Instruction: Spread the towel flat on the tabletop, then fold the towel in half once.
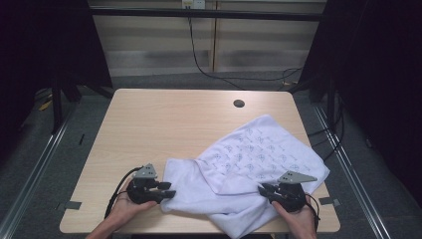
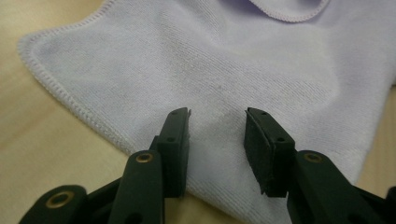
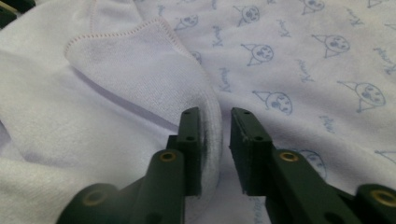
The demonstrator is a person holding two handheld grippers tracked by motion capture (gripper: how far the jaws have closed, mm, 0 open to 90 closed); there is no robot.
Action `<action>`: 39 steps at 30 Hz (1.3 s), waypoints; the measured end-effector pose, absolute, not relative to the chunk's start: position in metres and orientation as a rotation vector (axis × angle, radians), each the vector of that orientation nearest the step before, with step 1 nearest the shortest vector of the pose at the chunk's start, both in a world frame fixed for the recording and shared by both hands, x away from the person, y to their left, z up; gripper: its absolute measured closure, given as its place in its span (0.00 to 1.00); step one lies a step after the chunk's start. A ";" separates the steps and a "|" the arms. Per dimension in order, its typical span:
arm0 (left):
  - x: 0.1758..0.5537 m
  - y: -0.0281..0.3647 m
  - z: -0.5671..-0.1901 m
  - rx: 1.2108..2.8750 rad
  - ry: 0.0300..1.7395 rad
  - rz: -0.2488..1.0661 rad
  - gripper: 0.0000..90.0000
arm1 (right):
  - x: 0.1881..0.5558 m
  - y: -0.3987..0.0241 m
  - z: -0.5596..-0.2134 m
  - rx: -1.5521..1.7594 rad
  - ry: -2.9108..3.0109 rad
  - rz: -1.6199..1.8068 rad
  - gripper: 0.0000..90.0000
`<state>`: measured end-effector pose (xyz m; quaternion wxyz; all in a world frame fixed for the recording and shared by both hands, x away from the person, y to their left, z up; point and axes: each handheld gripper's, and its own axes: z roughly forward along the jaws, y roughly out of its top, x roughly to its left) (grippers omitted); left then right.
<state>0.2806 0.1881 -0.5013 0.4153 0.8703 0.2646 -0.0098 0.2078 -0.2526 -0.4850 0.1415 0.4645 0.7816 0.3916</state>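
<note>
A white towel (image 1: 249, 159) printed with small blue cat faces lies crumpled on the right and near part of the wooden table (image 1: 164, 119). Its plain side is turned up at the near left. My left gripper (image 1: 169, 190) sits at the towel's left corner. Its jaws stand apart over the plain cloth (image 2: 187, 70), and the gripper (image 2: 218, 116) pinches nothing. My right gripper (image 1: 263, 189) is at the towel's near right. A raised fold of the towel (image 3: 140, 70) lies between its jaws, against one pad (image 3: 191, 140). A gap shows beside the other pad, so the gripper (image 3: 215, 114) is open.
A round cable hole (image 1: 239, 103) sits near the table's far edge. The towel's near part hangs over the front edge (image 1: 234, 224). A black cable (image 1: 199, 59) runs down the back wall. Metal rails (image 1: 40, 164) flank the table on the floor.
</note>
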 end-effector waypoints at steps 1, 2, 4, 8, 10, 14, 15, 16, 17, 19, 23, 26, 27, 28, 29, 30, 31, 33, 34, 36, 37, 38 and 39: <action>0.275 0.190 -0.499 2.201 0.662 -0.038 0.67 | 0.207 -0.253 -0.484 1.337 2.252 1.149 0.78; 0.275 0.190 -0.499 2.201 0.662 -0.038 0.67 | 0.207 -0.252 -0.481 1.324 2.252 1.173 0.76; 0.272 0.194 -0.498 2.179 0.656 -0.064 0.67 | 0.212 -0.247 -0.474 1.293 2.236 1.208 0.70; 0.296 0.203 -0.490 2.098 0.717 0.002 0.65 | 0.231 -0.225 -0.468 1.204 2.279 1.264 0.64; 0.302 0.203 -0.489 2.090 0.736 0.029 0.63 | 0.238 -0.218 -0.469 1.190 2.296 1.278 0.63; 0.333 0.209 -0.493 2.036 0.824 0.039 0.54 | 0.265 -0.193 -0.481 1.162 2.391 1.299 0.53; 0.337 0.210 -0.496 2.018 0.842 0.026 0.52 | 0.268 -0.191 -0.483 1.158 2.403 1.300 0.52; 0.341 0.207 -0.501 2.058 0.865 0.025 0.48 | 0.271 -0.189 -0.485 1.157 2.414 1.293 0.52; 0.341 0.207 -0.501 2.058 0.865 0.025 0.46 | 0.274 -0.186 -0.488 1.162 2.433 1.282 0.52; 0.345 0.203 -0.507 2.071 0.875 0.074 0.44 | 0.277 -0.184 -0.494 1.168 2.466 1.269 0.52; 0.346 0.198 -0.506 2.094 0.857 0.085 0.48 | 0.278 -0.180 -0.498 1.164 2.501 1.229 0.60; 0.343 0.194 -0.507 2.106 0.814 0.091 0.67 | 0.275 -0.178 -0.499 1.130 2.502 1.232 0.85; 0.342 0.192 -0.507 2.124 0.789 0.095 0.76 | 0.273 -0.180 -0.495 1.129 2.469 1.284 0.92; 0.340 0.190 -0.507 2.138 0.767 0.086 0.84 | 0.272 -0.182 -0.492 1.128 2.448 1.297 0.94; 0.339 0.190 -0.507 2.144 0.760 0.095 0.92 | 0.271 -0.184 -0.490 1.129 2.433 1.306 0.95; 0.338 0.190 -0.507 2.146 0.754 0.094 0.96 | 0.270 -0.186 -0.487 1.137 2.415 1.324 0.95; 0.338 0.189 -0.507 2.140 0.747 0.093 0.97 | 0.268 -0.188 -0.484 1.135 2.396 1.340 0.95; 0.337 0.190 -0.506 2.134 0.745 0.097 0.98 | 0.266 -0.192 -0.479 1.131 2.374 1.354 0.95; 0.338 0.191 -0.503 2.103 0.750 0.080 0.98 | 0.262 -0.198 -0.471 1.131 2.331 1.393 0.95; 0.337 0.198 -0.494 2.044 0.751 0.079 0.98 | 0.257 -0.206 -0.462 1.140 2.280 1.432 0.95; 0.337 0.198 -0.494 2.044 0.751 0.079 0.98 | 0.257 -0.206 -0.462 1.140 2.280 1.432 0.95; 0.337 0.201 -0.490 2.023 0.752 0.078 0.98 | 0.255 -0.209 -0.458 1.131 2.267 1.437 0.95; 0.337 0.204 -0.487 1.997 0.756 0.081 0.98 | 0.248 -0.217 -0.447 1.133 2.219 1.480 0.96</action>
